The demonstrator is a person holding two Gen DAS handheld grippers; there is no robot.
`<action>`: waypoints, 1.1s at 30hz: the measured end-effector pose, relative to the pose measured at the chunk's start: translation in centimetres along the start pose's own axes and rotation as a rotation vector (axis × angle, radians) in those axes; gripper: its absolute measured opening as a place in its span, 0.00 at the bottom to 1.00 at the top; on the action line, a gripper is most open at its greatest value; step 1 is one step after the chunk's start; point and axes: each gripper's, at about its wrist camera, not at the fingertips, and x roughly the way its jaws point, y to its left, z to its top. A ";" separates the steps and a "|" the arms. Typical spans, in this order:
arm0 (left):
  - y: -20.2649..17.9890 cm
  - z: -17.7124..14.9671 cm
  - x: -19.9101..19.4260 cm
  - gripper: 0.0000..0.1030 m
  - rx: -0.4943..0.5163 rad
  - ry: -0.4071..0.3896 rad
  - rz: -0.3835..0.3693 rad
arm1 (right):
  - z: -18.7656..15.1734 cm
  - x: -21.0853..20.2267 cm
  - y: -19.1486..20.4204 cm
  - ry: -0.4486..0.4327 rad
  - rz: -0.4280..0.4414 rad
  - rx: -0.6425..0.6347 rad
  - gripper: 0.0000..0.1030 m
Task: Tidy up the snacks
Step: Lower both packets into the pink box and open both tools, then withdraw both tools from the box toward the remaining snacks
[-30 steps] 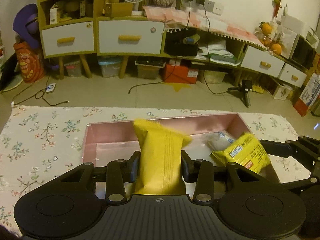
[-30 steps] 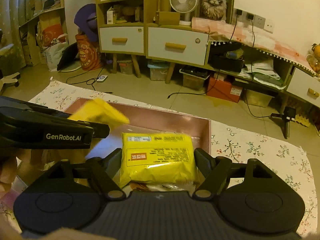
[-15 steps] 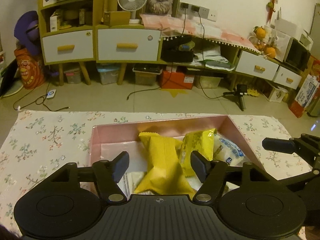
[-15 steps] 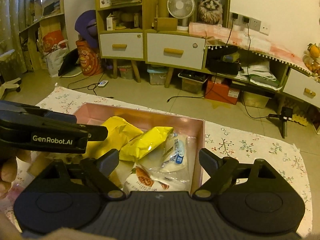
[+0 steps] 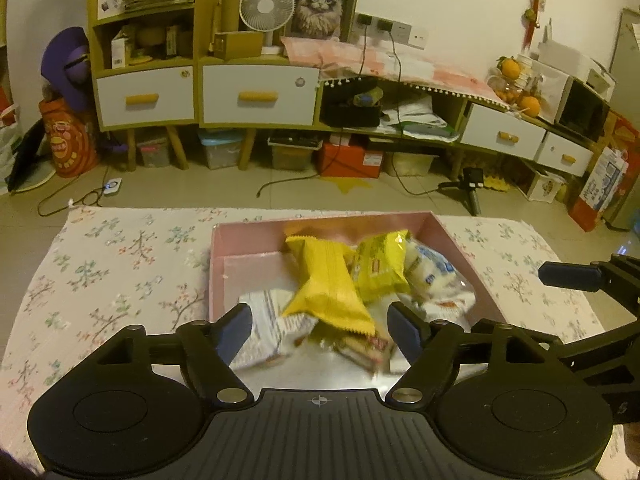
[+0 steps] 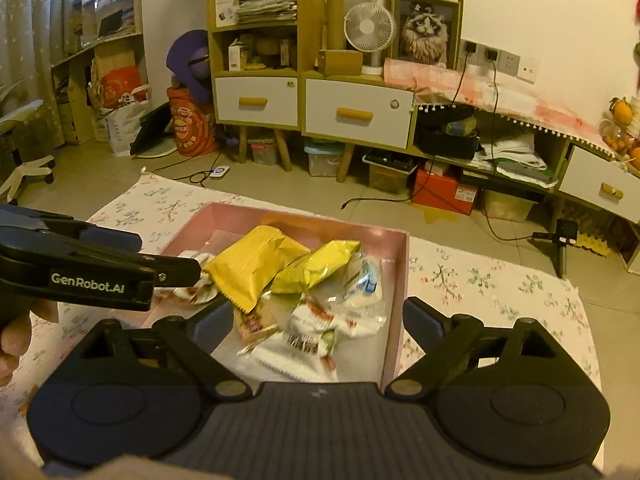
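Observation:
A pink box (image 5: 218, 248) (image 6: 400, 276) on the flowered tablecloth holds several snack packets. A plain yellow packet (image 5: 330, 284) (image 6: 250, 268) lies on top, with a printed yellow packet (image 5: 378, 264) (image 6: 316, 266) beside it. White packets (image 5: 264, 332) (image 6: 356, 284) lie around and under them. My left gripper (image 5: 320, 330) hangs over the box's near side, its jaws opening and nothing pressed between its pads. My right gripper (image 6: 318, 322) is over the box's near right corner, jaws also opening and empty. Each gripper shows at the edge of the other's view.
The flowered tablecloth (image 5: 120, 272) (image 6: 500, 292) spreads to both sides of the box. Beyond the table are a tiled floor with cables, yellow cabinets with white drawers (image 5: 260, 96), a fan (image 5: 262, 12) and a small tripod (image 5: 472, 192). A hand (image 6: 16, 336) shows at the left.
Both grippers let go of their yellow packets, which now lie in the pink box. Both sets of jaws have widened, and both grippers have drawn back and up from the box.

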 end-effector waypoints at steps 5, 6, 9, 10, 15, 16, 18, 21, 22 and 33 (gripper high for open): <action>-0.1 -1.6 -1.9 0.79 0.005 0.005 -0.013 | -1.0 -1.4 0.8 0.014 0.001 -0.010 0.90; 0.0 -2.0 -2.2 0.80 0.006 0.008 -0.014 | -1.2 -1.7 0.9 0.014 0.002 -0.008 0.90; -0.1 -3.2 -3.2 0.82 0.007 0.014 -0.019 | -1.8 -2.3 1.3 0.021 0.001 0.002 0.92; -0.1 -3.5 -3.5 0.82 0.006 0.016 -0.022 | -2.0 -2.4 1.4 0.024 0.000 0.001 0.92; -0.1 -5.1 -4.8 0.86 0.018 0.032 -0.020 | -3.3 -3.1 2.5 0.043 -0.020 -0.023 0.94; 0.0 -5.4 -5.0 0.86 0.020 0.036 -0.018 | -3.5 -3.3 2.7 0.045 -0.022 -0.028 0.94; -0.1 -6.0 -5.4 0.88 0.023 0.039 -0.014 | -4.0 -3.5 3.2 0.048 -0.022 -0.035 0.95; 0.0 -6.7 -5.9 0.89 0.027 0.045 -0.011 | -4.6 -3.8 3.7 0.054 -0.011 -0.037 0.95; 0.0 -7.0 -6.1 0.90 0.032 0.046 -0.010 | -4.8 -3.9 3.8 0.055 -0.007 -0.038 0.95; 0.8 -10.9 -6.7 0.93 0.079 0.056 -0.002 | -8.3 -4.1 3.9 0.029 0.026 -0.024 0.98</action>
